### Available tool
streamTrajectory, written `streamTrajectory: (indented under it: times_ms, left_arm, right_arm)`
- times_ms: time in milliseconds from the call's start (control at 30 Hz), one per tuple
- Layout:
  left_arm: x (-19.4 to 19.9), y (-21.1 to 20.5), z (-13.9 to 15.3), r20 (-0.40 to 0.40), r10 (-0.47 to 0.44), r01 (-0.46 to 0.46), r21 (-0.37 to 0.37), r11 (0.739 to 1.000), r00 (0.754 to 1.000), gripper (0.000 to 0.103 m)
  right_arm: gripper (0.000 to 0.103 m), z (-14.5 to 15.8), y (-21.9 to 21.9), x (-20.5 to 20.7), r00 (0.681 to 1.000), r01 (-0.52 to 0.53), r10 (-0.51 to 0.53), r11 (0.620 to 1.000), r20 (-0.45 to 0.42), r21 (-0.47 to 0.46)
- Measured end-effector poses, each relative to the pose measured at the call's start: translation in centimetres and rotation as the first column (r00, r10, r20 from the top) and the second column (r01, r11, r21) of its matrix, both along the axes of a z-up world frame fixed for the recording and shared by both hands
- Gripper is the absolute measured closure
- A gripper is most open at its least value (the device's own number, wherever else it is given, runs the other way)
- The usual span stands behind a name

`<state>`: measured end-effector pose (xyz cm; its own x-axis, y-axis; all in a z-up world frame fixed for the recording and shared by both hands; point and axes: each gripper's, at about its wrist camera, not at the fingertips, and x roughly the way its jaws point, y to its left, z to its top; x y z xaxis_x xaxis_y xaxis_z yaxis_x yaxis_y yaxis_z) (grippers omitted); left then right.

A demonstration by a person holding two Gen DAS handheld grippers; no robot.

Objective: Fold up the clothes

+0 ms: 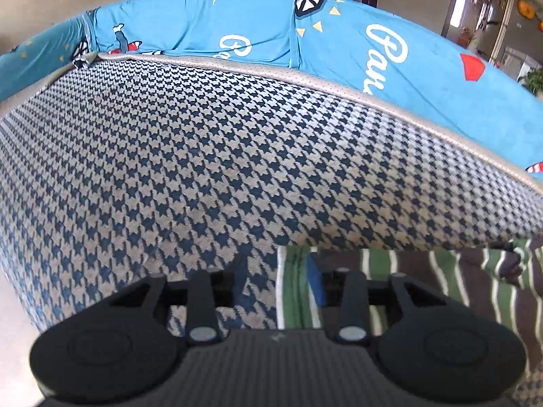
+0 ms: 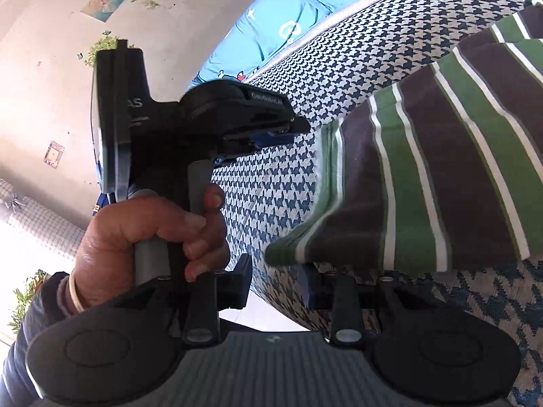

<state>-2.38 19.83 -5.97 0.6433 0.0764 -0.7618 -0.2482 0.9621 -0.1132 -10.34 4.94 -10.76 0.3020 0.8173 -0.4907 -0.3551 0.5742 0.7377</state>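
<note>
Both grippers stand released: the left gripper [image 1: 276,281] beside the striped garment's [image 1: 424,291] edge, the right gripper [image 2: 278,283] empty at its corner. That garment [image 2: 441,169] lies on the houndstooth cushion [image 1: 237,169], and a hand [image 2: 146,237] holds the left tool's handle.

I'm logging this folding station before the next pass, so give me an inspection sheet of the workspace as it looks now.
Surface: houndstooth cushion, bare across most of its top.
Job's things: striped garment in green, brown and white, lying on the cushion, one corner hanging over its front edge.
Clutter: nothing seen on the cushion.
Grippers: left claw open, over the garment's edge, nothing pinched; right claw open, just under the hanging corner; a hand holds the left claw's handle.
Cables: nothing seen.
Surroundings: blue printed cover behind the cushion; wall with stickers.
</note>
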Motion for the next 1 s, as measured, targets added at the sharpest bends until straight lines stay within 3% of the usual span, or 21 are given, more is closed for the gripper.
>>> streamTrajectory:
  times_ms: [33, 167, 367, 533, 800, 1000]
  left_arm:
    - [-0.2, 0.1, 0.2, 0.015, -0.002, 0.002, -0.022, 1.0, 1.0, 0.053]
    - [-0.5, -0.9, 0.8, 0.04, -0.049, 0.05, -0.046, 0.998, 0.998, 0.049]
    - [-0.4, -2.9, 0.4, 0.028, -0.111, 0.114, -0.148, 0.982, 0.993, 0.035]
    - [-0.5, -4.4, 0.1, 0.022, -0.153, 0.155, -0.177, 0.972, 0.988, 0.027]
    - [0.0, -5.9, -0.6, -0.012, -0.193, 0.186, -0.202, 0.962, 0.981, 0.026]
    - [0.3, -7.0, -0.7, -0.023, -0.223, 0.214, -0.197, 0.957, 0.975, 0.023]
  right_arm:
    - [0.073, 0.3, -0.4, 0.0, 1.0, 0.001, -0.001, 1.0, 0.008, -0.002]
    - [0.073, 1.5, -3.1, 0.3, 0.997, 0.047, -0.047, 0.999, 0.064, 0.001]
    - [0.069, 2.5, -8.1, 1.3, 0.978, 0.171, -0.161, 0.983, 0.135, -0.069]
    - [0.067, 3.5, -12.7, 2.1, 0.953, 0.269, -0.25, 0.958, 0.171, -0.102]
    - [0.067, 6.1, -19.4, 4.8, 0.87, 0.456, -0.402, 0.876, 0.284, -0.158]
    - [0.065, 6.5, -22.7, 7.2, 0.807, 0.561, -0.476, 0.803, 0.351, -0.201]
